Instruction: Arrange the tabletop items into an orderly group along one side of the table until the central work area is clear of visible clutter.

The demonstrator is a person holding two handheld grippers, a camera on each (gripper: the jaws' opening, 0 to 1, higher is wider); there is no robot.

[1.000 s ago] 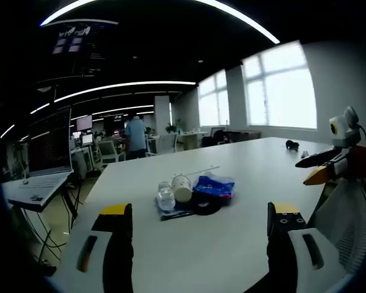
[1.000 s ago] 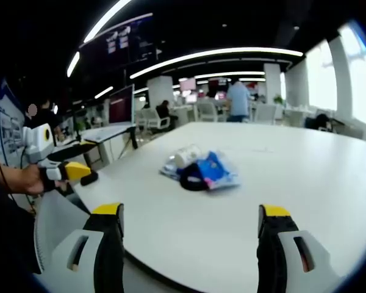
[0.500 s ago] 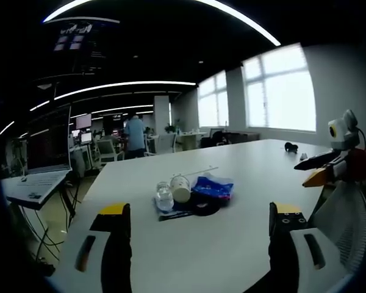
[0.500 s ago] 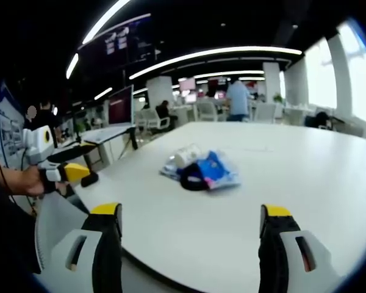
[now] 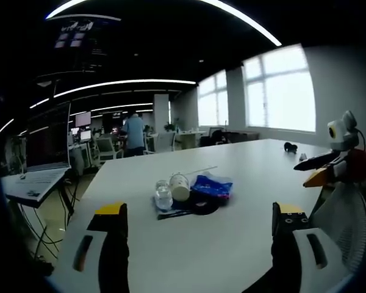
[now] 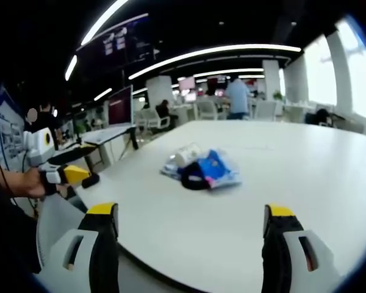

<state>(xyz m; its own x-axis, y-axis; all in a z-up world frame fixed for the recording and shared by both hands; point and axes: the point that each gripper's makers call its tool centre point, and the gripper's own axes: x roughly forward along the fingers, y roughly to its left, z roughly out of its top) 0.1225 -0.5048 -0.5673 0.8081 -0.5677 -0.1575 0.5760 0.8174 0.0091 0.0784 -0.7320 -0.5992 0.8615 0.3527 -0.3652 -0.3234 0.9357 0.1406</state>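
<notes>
both grippers, left gripper (image 5: 198, 229) and right gripper (image 6: 189, 229), fingers wide, empty. risk: clear bottle (image 5: 163, 196) and paper cup (image 5: 181, 187) rolling off the table (image 5: 232, 183) if nudged carelessly.

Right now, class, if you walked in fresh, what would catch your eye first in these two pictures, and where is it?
First, the small heap in the middle of the white table: a clear bottle lying beside a paper cup, a blue packet and a black roll of tape. Next, the yellow-tipped left gripper and right gripper, both open and short of the heap. Behind, bright windows light the office.
</notes>
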